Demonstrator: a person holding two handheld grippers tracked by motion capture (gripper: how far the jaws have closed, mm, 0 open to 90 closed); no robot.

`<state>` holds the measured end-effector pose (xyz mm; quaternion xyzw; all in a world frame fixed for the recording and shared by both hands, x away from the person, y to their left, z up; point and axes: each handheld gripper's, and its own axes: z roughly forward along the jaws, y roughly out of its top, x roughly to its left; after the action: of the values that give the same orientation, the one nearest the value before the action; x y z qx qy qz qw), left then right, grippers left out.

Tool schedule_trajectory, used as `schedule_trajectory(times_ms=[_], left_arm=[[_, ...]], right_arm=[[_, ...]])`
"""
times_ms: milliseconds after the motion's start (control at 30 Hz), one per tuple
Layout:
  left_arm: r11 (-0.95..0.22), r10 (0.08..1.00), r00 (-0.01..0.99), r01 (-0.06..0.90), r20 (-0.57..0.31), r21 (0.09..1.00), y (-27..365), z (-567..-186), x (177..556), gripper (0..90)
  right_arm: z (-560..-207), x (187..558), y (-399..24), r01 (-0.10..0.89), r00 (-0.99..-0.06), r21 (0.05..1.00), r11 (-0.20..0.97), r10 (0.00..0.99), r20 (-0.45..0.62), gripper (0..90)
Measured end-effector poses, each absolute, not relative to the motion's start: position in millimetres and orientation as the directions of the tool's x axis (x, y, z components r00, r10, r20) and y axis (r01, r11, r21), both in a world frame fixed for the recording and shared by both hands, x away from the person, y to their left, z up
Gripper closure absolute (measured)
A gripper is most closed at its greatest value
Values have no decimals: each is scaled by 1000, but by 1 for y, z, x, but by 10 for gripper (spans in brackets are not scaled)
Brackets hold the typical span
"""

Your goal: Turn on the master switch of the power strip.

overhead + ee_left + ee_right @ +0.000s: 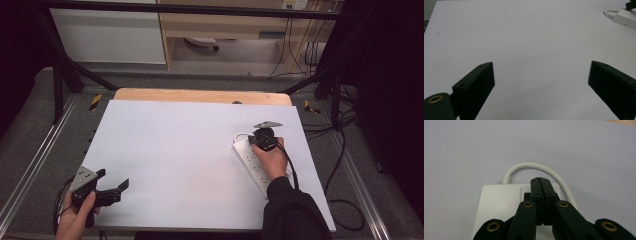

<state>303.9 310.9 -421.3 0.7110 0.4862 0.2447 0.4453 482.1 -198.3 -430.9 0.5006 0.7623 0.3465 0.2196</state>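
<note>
A white power strip (254,166) lies at the right side of the white table top (180,150), its white cable (529,166) looping out of the far end. My right gripper (540,180) is shut with nothing between its jaws. Its tips point down onto the strip's far end (496,202), next to a small dark part (526,196) set into the strip. In the high view the right gripper (263,136) stands over that end, held from behind by a hand. My left gripper (114,178) rests open near the table's front left corner, its jaws wide apart (541,65) over bare table. The strip (625,17) lies far off it.
A wooden edge (200,95) runs along the back of the table. A black frame (60,75) stands around it, and dark cables (340,165) trail on the floor at the right. A dark sleeve (292,210) covers the near end of the strip.
</note>
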Motion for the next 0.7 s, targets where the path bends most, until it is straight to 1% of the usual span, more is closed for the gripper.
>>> schedule_trajectory(times_ms=[567,700], left_arm=[[-130,910,405,473,-84,872,311,-421,304,69],[-130,910,405,473,-84,871,311,-421,304,69]], right_arm=[[-429,481,-199,605,-401,757,247,916,21,900],[-427,480,-199,592,-398,772,234,917,27,900]])
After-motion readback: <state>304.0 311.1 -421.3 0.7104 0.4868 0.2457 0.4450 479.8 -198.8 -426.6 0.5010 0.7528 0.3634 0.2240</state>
